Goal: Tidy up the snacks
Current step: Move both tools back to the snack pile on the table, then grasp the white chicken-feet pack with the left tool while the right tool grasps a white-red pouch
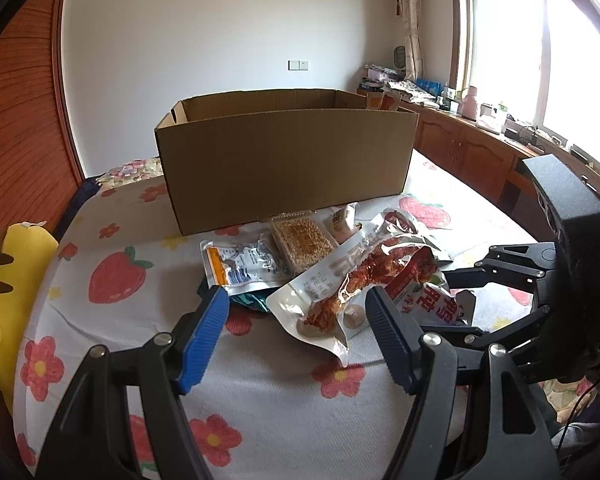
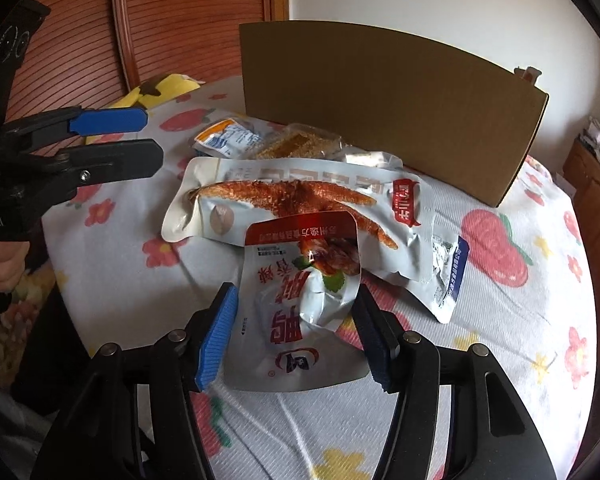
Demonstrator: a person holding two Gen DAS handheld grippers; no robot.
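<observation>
Blue-padded jaws of the right gripper (image 2: 294,338) stand spread on either side of the duck-snack pouch (image 2: 300,308), which lies flat on the strawberry-print bedcover (image 2: 500,320) in front of the cardboard box (image 2: 380,112); contact between pads and pouch cannot be confirmed, so the pouch is judged bracketed for a grasp, not yet held. Its far edge overlaps the larger dried-fish pouch (image 2: 300,196), which lies nearer the box. A clear tray of sesame bars (image 1: 302,240) and an orange-and-white sachet (image 1: 240,266) lie closest to the box's front wall. The left gripper (image 1: 296,322) is likewise open and holds nothing, poised above the dried-fish pouch on the side away from the box. All visible snacks are outside the box, presumably the collection container, its top open for loading.
</observation>
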